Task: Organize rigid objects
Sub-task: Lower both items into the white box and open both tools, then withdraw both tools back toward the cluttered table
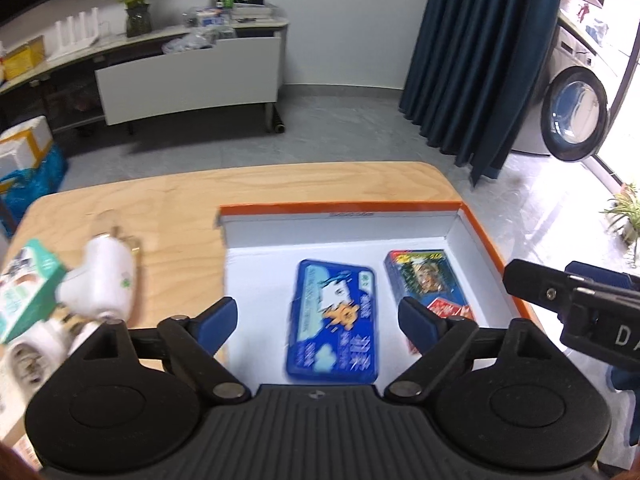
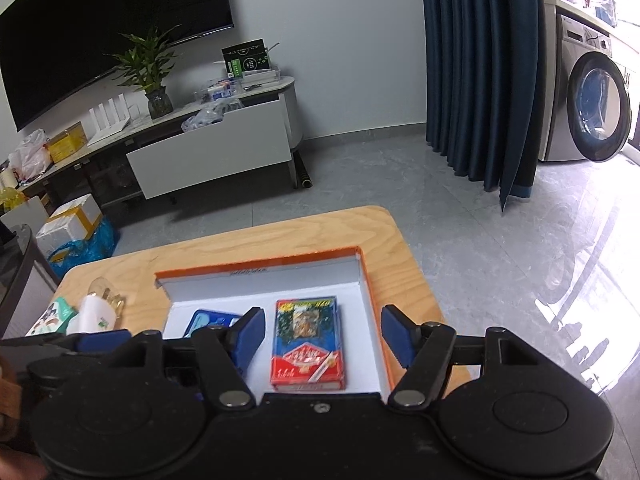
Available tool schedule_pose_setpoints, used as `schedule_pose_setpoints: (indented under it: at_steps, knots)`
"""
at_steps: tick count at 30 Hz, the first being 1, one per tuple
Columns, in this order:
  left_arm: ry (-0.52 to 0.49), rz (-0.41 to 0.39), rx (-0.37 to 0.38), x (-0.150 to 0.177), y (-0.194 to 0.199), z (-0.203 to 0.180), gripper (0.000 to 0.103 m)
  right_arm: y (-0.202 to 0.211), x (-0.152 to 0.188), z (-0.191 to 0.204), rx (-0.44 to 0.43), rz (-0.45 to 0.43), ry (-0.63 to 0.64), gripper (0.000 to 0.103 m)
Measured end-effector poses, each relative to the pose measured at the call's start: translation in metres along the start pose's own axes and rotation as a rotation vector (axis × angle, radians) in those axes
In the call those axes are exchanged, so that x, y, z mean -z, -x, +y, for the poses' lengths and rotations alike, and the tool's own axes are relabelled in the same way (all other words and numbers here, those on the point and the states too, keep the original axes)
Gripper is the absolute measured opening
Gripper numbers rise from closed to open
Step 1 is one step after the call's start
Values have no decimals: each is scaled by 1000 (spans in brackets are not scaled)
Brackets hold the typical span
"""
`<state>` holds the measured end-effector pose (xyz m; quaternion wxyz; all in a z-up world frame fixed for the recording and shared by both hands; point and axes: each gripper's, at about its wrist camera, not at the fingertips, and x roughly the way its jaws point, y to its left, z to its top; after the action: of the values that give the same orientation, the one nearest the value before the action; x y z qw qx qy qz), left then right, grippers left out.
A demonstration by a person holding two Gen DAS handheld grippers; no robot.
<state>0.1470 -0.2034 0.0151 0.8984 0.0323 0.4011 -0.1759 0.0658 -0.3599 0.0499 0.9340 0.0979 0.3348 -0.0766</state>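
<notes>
Two items are seen inside the orange-rimmed box (image 1: 486, 240) on the surface (image 1: 160, 196): a blue tin (image 1: 334, 324) left, a card pack (image 2: 307, 344) right; both the left hand-held gripper (image 1: 316, 320) and right hand-held gripper (image 2: 322, 334) are spread, nothing held

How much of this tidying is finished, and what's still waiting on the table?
Two items already lie in the orange-rimmed white box: a flat blue tin and a red-and-blue card pack. Nothing is in hand; the left hand-held gripper and right hand-held gripper both hang open above the box. Still out on the wooden table: a white plastic bottle, a teal carton and some blurred pieces beside them.
</notes>
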Motion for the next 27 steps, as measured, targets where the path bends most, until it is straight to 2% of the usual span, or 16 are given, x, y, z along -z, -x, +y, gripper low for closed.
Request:
schedule_pose_setpoints:
  at_steps: [8, 15, 20, 27]
  knots:
    - [25, -16, -59, 13, 30, 13, 95, 19, 21, 13, -2, 5, -3, 80]
    - [34, -31, -65, 28, 50, 18, 98, 32, 29, 20, -9, -11, -29, 88]
    - [58, -40, -68, 36, 62, 24, 101, 38, 35, 23, -7, -14, -28, 90]
    - [63, -47, -94, 50, 73, 34, 102, 40, 50, 32, -23, 26, -29, 90]
